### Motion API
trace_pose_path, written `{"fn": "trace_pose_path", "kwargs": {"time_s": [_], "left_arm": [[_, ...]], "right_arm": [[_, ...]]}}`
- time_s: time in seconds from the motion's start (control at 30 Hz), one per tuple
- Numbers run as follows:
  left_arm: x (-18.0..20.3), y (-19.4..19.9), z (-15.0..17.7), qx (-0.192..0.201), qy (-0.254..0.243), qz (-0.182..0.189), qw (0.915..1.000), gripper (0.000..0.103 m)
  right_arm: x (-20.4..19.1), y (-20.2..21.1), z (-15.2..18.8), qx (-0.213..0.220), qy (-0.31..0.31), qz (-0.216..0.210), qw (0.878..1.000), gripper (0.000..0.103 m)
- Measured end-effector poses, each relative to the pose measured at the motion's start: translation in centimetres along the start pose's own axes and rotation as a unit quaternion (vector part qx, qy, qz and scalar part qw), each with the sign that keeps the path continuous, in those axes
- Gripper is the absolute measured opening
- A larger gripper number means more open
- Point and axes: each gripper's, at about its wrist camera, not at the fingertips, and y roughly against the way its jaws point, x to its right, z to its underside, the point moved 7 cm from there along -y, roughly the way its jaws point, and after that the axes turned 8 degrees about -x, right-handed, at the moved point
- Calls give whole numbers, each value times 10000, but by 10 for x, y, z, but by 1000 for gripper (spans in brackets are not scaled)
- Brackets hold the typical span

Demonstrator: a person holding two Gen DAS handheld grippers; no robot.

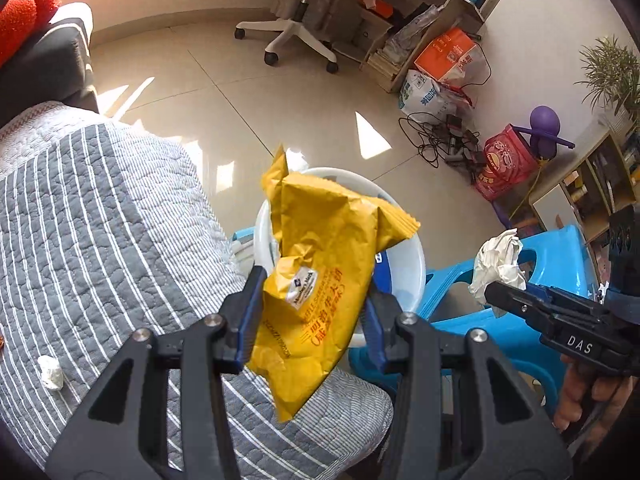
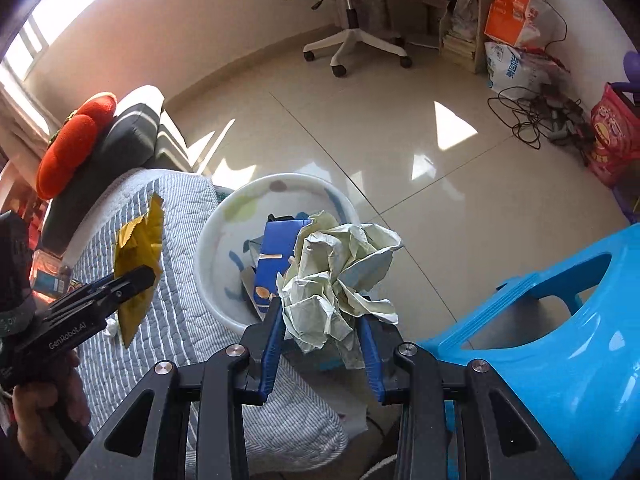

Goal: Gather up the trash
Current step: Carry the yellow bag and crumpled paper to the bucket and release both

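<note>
- My left gripper (image 1: 314, 312) has its jaws pressed onto a yellow snack wrapper (image 1: 320, 280), which hangs in the air above the edge of the striped quilt (image 1: 100, 220) and in front of the white bin (image 1: 408, 276).
- The wrapper hides most of the bin in my left view; only its rim shows around it.
- The wrapper's long axis runs from lower left up toward the bin, and its crimped ends point up and to the right.
- On it I read "Member's Mark" on a white patch, upside down, plus orange Chinese characters I cannot make out.
- My right gripper (image 2: 320, 332) holds a crumpled white paper wad (image 2: 340, 276) between narrow jaws, just over the bin's near rim.
- In the bin I see a blue carton (image 2: 276, 256), partly covered by the wad; its print is unreadable.
- The grippers' bodies read "DAS" and "GenRobot.AI".
- A small white scrap (image 1: 51, 372) lies on the quilt.
- A blue stool (image 2: 560, 340) stands to the right, cut off by the frame.
</note>
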Motion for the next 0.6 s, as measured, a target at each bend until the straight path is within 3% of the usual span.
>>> {"fn": "trace_pose_path", "kwargs": {"time_s": [0.23, 0.47, 0.6], "left_arm": [[16, -25, -24, 182, 58, 409, 9990, 46], [9, -38, -23, 159, 150, 461, 9987, 48], [5, -36, -16, 41, 82, 454, 9989, 70]], "right_arm": [[4, 0, -4, -6, -20, -47, 10000, 36], [9, -4, -8, -24, -131, -20, 9999, 37], [8, -5, -11, -37, -185, -19, 9998, 37]]}}
